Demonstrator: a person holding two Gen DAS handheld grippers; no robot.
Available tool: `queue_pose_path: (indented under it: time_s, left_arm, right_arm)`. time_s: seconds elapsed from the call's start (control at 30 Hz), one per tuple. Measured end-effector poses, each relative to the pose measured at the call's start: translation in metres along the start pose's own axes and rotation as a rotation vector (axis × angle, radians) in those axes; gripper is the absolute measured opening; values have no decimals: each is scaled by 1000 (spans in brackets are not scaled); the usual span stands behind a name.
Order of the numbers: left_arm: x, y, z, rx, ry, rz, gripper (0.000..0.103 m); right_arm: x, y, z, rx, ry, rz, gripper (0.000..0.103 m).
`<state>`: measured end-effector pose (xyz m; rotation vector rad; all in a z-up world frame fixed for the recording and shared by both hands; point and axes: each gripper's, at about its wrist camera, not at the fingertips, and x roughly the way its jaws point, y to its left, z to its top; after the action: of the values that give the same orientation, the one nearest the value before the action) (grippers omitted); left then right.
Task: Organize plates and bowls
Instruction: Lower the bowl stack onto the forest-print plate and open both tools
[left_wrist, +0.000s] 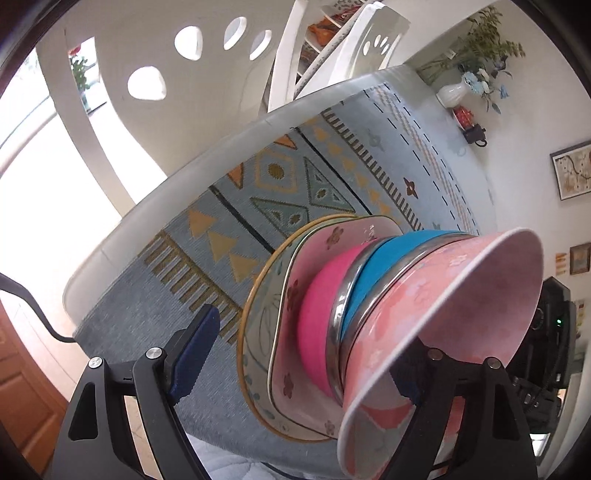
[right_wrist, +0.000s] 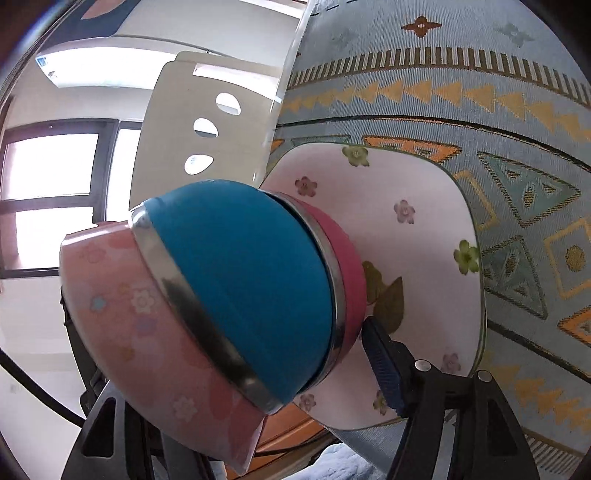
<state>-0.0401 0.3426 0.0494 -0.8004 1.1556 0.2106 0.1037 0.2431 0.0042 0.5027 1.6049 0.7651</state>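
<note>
A stack stands on the table: a yellow-rimmed plate (left_wrist: 255, 332), a pink floral plate (left_wrist: 291, 295) (right_wrist: 406, 236), a magenta bowl (left_wrist: 321, 306) (right_wrist: 351, 273), a blue steel-rimmed bowl (left_wrist: 384, 269) (right_wrist: 251, 280) and on top a pink floral bowl (left_wrist: 443, 317) (right_wrist: 140, 332). My left gripper (left_wrist: 306, 354) is open, its jaws either side of the stack; the right finger lies behind the pink bowl. My right gripper (right_wrist: 240, 373) is open around the bowls; its blue right finger (right_wrist: 384, 369) sits by the magenta bowl, the left finger is hidden.
The table (left_wrist: 155, 317) carries a blue patterned cloth (right_wrist: 480, 92). White chairs (left_wrist: 155, 74) (right_wrist: 195, 129) stand at its edge. A vase of flowers (left_wrist: 458, 92), a red dish (left_wrist: 463, 116) and a small black pot (left_wrist: 474, 134) sit at the far corner.
</note>
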Motion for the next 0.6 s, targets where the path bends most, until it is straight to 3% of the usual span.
queue_pose_path:
  time_s: [0.23,0.33,0.47,0.6]
  left_arm:
    - [-20,0,5,-7,-34,-51,83]
    - [-26,-4,11,1,-59,-72,83]
    - [-18,-7,20,9,-70,-60,83]
    - [-11,-11,20,12,-51,-65,83]
  right_arm:
    - [-33,6,-6,-69,-77,-62,67]
    - [-43,12,-7,-88,-105,-50,67]
    - [-47,16,0,-99,-159,-57,67]
    - [-50,10,4,-72,-195,23,67]
